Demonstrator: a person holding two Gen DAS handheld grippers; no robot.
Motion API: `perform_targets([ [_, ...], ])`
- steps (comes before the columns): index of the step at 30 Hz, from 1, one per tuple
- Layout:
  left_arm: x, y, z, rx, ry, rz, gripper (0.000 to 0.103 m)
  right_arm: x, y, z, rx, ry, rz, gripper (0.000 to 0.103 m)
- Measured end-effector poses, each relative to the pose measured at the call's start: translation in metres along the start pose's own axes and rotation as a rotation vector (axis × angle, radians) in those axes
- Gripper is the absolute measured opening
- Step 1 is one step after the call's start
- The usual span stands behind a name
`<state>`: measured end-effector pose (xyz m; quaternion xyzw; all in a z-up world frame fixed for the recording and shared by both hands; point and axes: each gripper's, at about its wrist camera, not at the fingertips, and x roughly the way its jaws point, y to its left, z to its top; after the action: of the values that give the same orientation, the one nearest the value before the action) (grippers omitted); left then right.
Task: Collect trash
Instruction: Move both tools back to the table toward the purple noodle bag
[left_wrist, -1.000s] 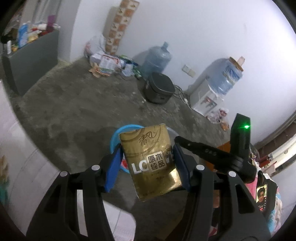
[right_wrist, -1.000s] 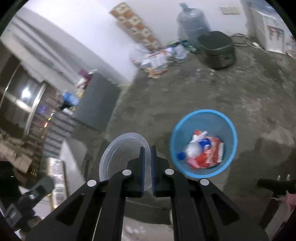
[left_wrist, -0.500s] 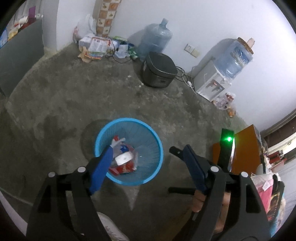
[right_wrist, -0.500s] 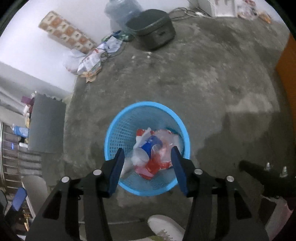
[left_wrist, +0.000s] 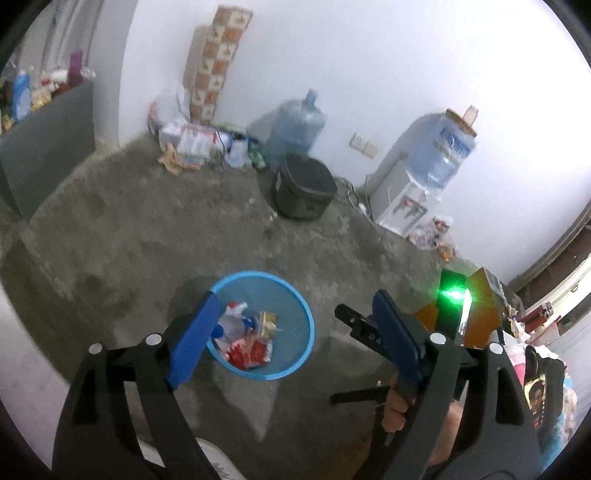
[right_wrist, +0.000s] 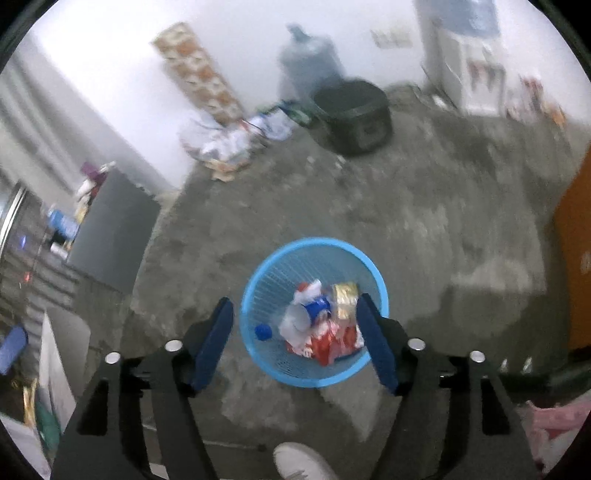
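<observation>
Both tools hang over the floor with nothing between their blue pads: the left tool (left_wrist: 291, 339) and the right tool (right_wrist: 295, 341) have just been opening and now stand wide. Just beyond them one blue basket (right_wrist: 258, 280) holds the dropped trash (right_wrist: 325, 325), so this drop looks finished. Next comes fetching more, perhaps from the one litter pile (left_wrist: 192, 146) by the far wall, past one dark cooker (left_wrist: 304, 192) and two water jugs.

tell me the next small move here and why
Probably lift both grippers away from the blue basket and turn toward more litter. The left gripper and right gripper have just been opening and hold nothing; the gold packet already lies inside.
</observation>
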<state>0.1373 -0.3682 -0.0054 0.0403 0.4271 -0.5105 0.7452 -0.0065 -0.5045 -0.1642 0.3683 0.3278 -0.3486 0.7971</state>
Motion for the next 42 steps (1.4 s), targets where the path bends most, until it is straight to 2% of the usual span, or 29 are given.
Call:
perform_targets([
  [6, -0.076, 0.015, -0.011, -0.012, -0.105, 0.047, 0.085, -0.046, 0.057, -0.010, -0.188, -0.096, 0.006, 0.086],
  [8, -0.102, 0.024, -0.018, -0.026, -0.138, 0.076, 0.085, -0.059, 0.077, -0.016, -0.256, -0.120, 0.006, 0.087],
  [11, -0.149, 0.045, -0.029, -0.054, -0.195, 0.132, 0.086, -0.077, 0.103, -0.026, -0.335, -0.127, 0.067, 0.087],
  [13, -0.175, 0.058, -0.037, -0.069, -0.226, 0.172, 0.086, -0.087, 0.117, -0.029, -0.376, -0.114, 0.136, 0.087],
  [18, -0.272, 0.104, -0.076, -0.132, -0.344, 0.329, 0.086, -0.104, 0.158, -0.037, -0.462, -0.070, 0.315, 0.087],
  [21, -0.327, 0.139, -0.105, -0.210, -0.393, 0.436, 0.086, -0.103, 0.190, -0.046, -0.505, -0.005, 0.437, 0.087],
  [26, -0.372, 0.193, -0.151, -0.377, -0.426, 0.506, 0.086, -0.090, 0.258, -0.065, -0.554, 0.155, 0.626, 0.087],
  [28, -0.376, 0.213, -0.166, -0.439, -0.420, 0.496, 0.086, -0.081, 0.285, -0.079, -0.560, 0.238, 0.700, 0.087],
  [31, -0.373, 0.243, -0.178, -0.526, -0.410, 0.449, 0.086, -0.061, 0.320, -0.101, -0.556, 0.364, 0.767, 0.085],
  [33, -0.368, 0.261, -0.185, -0.582, -0.413, 0.414, 0.080, -0.049, 0.339, -0.116, -0.553, 0.434, 0.784, 0.082],
  [35, -0.361, 0.281, -0.187, -0.635, -0.416, 0.365, 0.079, -0.035, 0.355, -0.134, -0.541, 0.502, 0.802, 0.081],
  [38, -0.343, 0.317, -0.190, -0.729, -0.380, 0.273, 0.078, -0.013, 0.376, -0.149, -0.511, 0.583, 0.820, 0.077],
  [42, -0.322, 0.346, -0.192, -0.786, -0.346, 0.244, 0.069, 0.016, 0.409, -0.170, -0.476, 0.672, 0.814, 0.069],
])
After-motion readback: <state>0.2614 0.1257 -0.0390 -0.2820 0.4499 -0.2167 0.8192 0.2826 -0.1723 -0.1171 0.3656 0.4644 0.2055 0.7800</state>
